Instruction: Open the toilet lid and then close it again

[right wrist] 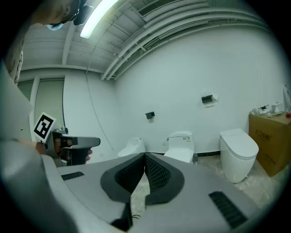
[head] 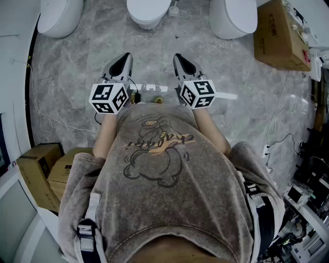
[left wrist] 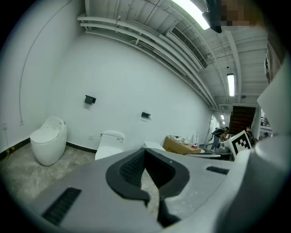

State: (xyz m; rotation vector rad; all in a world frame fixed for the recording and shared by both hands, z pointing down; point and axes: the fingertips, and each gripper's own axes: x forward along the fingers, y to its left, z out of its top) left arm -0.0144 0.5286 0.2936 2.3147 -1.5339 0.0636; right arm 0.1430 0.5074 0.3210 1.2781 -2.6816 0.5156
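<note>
Left gripper (head: 123, 57) and right gripper (head: 179, 57) are both closed, empty (side by side); the toilet lid (head: 148, 9) ahead seems down.

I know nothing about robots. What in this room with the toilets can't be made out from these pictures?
Head view: the middle toilet is cut off by the top edge; only its front shows.
Left gripper view: that toilet's base is hidden behind the shut left gripper.
Right gripper view: the black wall fixture is too small to identify.
Head view: the person's shirt hides the floor underfoot.
</note>
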